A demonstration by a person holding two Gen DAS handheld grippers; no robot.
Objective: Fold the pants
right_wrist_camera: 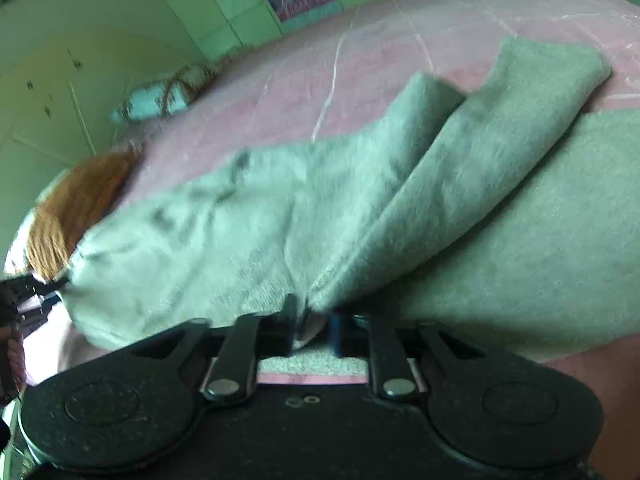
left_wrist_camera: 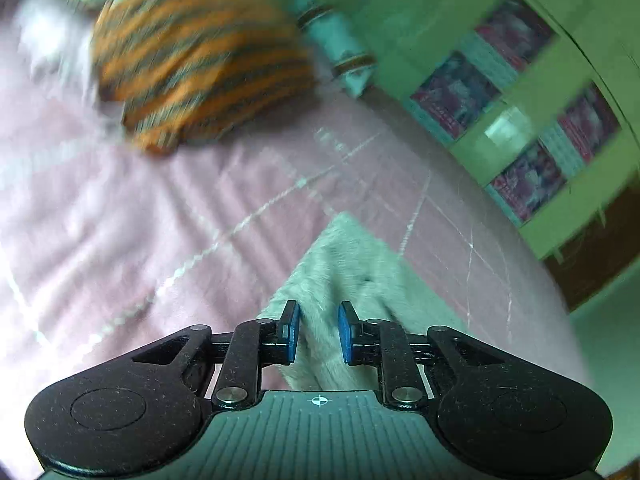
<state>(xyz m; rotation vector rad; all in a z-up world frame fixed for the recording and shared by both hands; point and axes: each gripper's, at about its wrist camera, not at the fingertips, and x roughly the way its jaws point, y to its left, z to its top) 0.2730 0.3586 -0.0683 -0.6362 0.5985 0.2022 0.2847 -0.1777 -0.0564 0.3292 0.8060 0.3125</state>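
1. We see the pants (right_wrist_camera: 400,208) lying on the pink bed (right_wrist_camera: 360,72).
2. Our left gripper (left_wrist_camera: 319,334) stands slightly open over the cloth, pads clear.
3. Our right gripper (right_wrist_camera: 310,330) pinches a pants fold.
4. No containers show.

Rumpled grey-green pants (right_wrist_camera: 320,216) on pink bedspread (right_wrist_camera: 400,56)

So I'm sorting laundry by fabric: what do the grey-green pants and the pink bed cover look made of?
The pants look like a soft brushed knit, perhaps fleece or jersey: matt, fuzzy nap, thick rounded folds. The bed cover looks like a thin quilted woven cloth with a slight sheen: pale stitch lines cross it. Blur leaves both uncertain.
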